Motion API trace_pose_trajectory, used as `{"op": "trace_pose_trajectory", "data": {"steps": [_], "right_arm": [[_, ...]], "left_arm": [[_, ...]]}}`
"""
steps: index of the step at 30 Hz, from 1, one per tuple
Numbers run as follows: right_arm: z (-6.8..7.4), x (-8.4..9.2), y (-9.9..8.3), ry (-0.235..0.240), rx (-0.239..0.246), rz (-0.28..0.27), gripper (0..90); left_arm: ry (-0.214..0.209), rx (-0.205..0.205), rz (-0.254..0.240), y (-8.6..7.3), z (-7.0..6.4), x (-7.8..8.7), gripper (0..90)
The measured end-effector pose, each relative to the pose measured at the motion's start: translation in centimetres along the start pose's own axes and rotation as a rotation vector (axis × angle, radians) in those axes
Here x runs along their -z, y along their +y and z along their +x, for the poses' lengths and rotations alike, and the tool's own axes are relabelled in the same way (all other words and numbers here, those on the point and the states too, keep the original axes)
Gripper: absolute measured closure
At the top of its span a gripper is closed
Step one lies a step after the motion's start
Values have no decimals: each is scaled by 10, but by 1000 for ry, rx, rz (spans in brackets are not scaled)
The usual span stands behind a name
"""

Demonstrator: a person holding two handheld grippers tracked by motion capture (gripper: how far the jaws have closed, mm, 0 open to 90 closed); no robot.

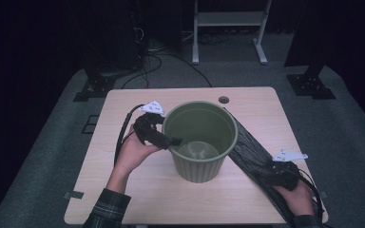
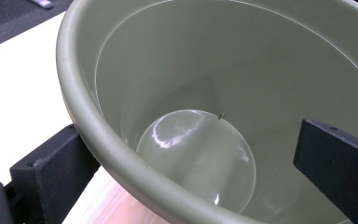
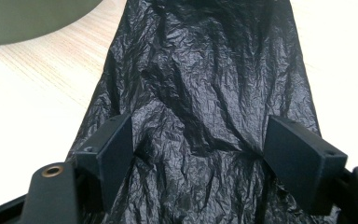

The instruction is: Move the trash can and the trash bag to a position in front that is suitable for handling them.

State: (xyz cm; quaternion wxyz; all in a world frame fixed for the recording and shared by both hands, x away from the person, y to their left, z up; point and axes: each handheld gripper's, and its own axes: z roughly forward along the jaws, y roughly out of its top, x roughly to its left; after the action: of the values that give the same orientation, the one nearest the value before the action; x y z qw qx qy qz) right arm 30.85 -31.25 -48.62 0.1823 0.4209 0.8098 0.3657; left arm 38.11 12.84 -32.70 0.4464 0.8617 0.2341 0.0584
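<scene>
On pale woodgrain table (image 1: 138,190), left gripper (image 1: 173,140) open astride smooth green bin (image 1: 199,166) rim, right gripper (image 1: 266,170) open over crinkled black bag (image 1: 247,147).

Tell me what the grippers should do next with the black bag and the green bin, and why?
Probably shut the right gripper on the black bag: its jaws stand open with the crinkled plastic lying flat between them. The left gripper already straddles the rim of the green bin, one jaw inside, one outside, ready to steady it.

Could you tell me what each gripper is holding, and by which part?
Left gripper straddles the green bin's rim, no clamp evident; right gripper jaws stand open over the black bag.
</scene>
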Motion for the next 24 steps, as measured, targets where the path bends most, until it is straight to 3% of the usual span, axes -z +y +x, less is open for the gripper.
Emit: {"op": "trace_pose_trajectory", "data": {"steps": [6,10,13,19,24], "right_arm": [[0,0,0,0,0,0,230],[0,0,0,0,-1,0,230],[0,0,0,0,0,0,230],[0,0,0,-1,-1,0,230],[0,0,0,-1,-1,0,230]], "left_arm": [[5,15,-35,0,4,8,0],[20,24,-91,1,7,24,0],[36,26,-103,-2,7,35,0],[67,33,-125,-21,6,58,0],[85,44,-110,-45,5,66,0]]}}
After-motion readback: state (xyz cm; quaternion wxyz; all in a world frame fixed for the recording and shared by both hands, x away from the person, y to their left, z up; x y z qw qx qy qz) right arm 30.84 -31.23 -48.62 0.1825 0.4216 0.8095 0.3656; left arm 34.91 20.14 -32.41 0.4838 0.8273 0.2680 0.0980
